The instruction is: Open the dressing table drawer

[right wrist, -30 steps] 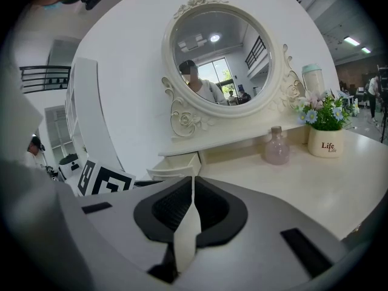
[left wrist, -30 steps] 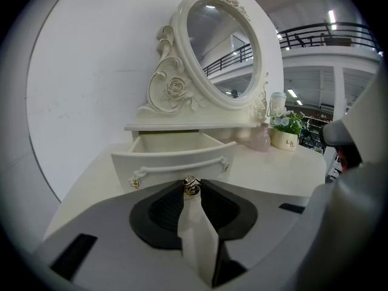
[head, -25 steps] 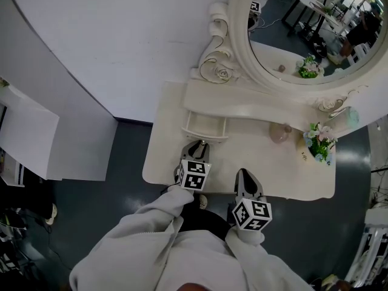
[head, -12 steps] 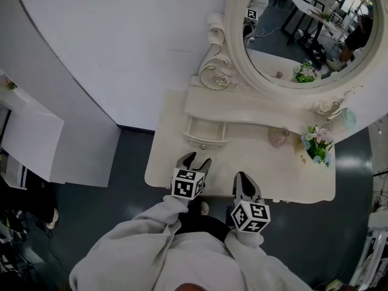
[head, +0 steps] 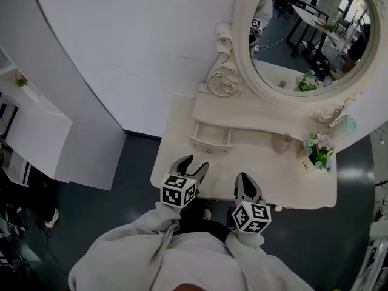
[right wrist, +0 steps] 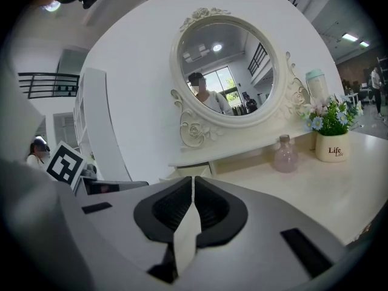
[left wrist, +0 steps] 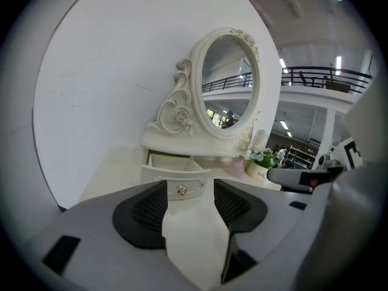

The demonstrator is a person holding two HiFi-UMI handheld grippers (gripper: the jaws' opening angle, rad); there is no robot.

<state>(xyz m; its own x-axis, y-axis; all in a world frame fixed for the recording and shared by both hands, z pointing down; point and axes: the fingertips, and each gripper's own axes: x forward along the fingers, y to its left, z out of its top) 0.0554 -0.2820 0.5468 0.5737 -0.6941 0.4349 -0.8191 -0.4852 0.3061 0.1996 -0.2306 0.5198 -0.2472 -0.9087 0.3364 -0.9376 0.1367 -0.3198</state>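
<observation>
The cream dressing table (head: pixel 291 183) has a small drawer (head: pixel 211 139) under its mirror shelf, pulled out, with a metal knob (left wrist: pixel 181 190) on its front. My left gripper (head: pixel 193 164) hovers over the table's near edge, short of the drawer. It stands open: its jaws have just opened and nothing is between them. In the left gripper view the drawer (left wrist: pixel 176 173) shows beyond the left gripper (left wrist: pixel 189 187). My right gripper (head: pixel 245 178) is shut and empty over the table's front edge; the right gripper (right wrist: pixel 193 183) shows both pads pressed together.
An oval mirror (head: pixel 303 35) in a carved frame rises behind the table. A pink bottle (head: pixel 280 143) and a flower pot (head: pixel 318 151) stand on the right part of the top. A white cabinet (head: pixel 36 132) stands to the left, over dark floor.
My left gripper let go of the drawer front, opened wide and drew back and up toward the person. The drawer stays pulled out. The right gripper kept its place.
</observation>
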